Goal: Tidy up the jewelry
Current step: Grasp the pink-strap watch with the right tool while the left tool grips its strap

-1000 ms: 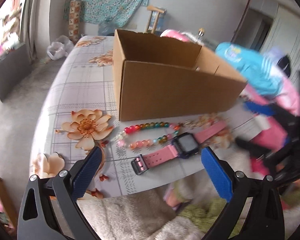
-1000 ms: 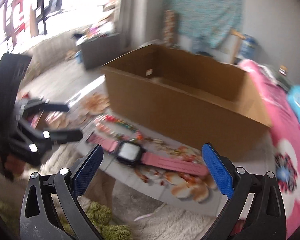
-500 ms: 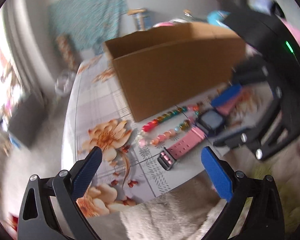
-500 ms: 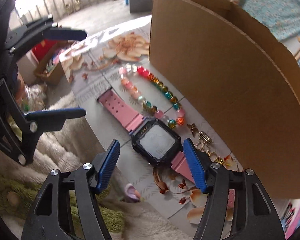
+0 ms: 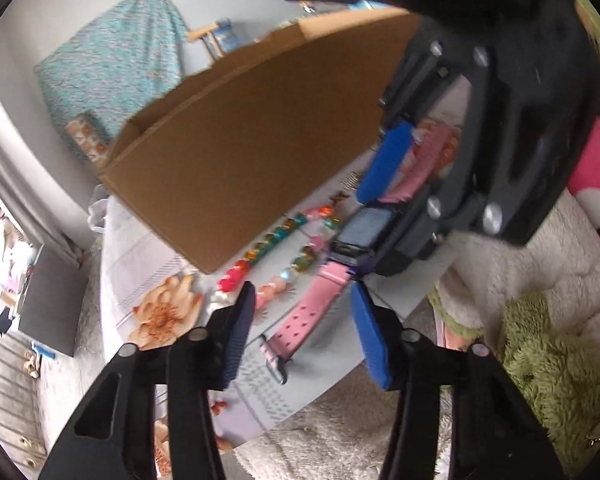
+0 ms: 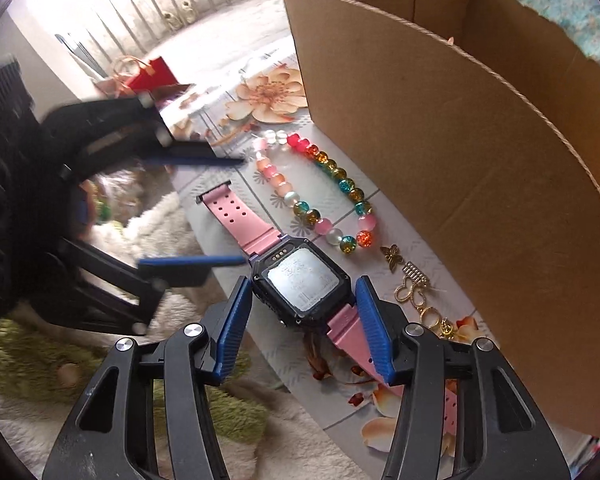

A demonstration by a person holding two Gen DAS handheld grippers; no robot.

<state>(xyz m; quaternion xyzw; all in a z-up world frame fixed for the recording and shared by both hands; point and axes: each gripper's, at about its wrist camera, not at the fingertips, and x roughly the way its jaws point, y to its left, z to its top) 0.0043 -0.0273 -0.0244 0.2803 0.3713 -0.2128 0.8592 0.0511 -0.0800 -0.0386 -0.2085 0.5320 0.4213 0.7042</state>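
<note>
One pink-strapped watch with a dark square case (image 6: 306,286), one loop of multicoloured glass beads (image 6: 320,188), one open brown cardboard box (image 6: 480,128), a small cluster of gold charms (image 6: 414,288), count unclear, and two blue-padded grippers (image 6: 304,328) (image 5: 304,332).

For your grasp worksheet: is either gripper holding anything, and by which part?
Nothing is held yet. The right gripper brackets the case of the pink watch; the left gripper straddles its strap. Both are open, and the watch lies flat on the table.
</note>
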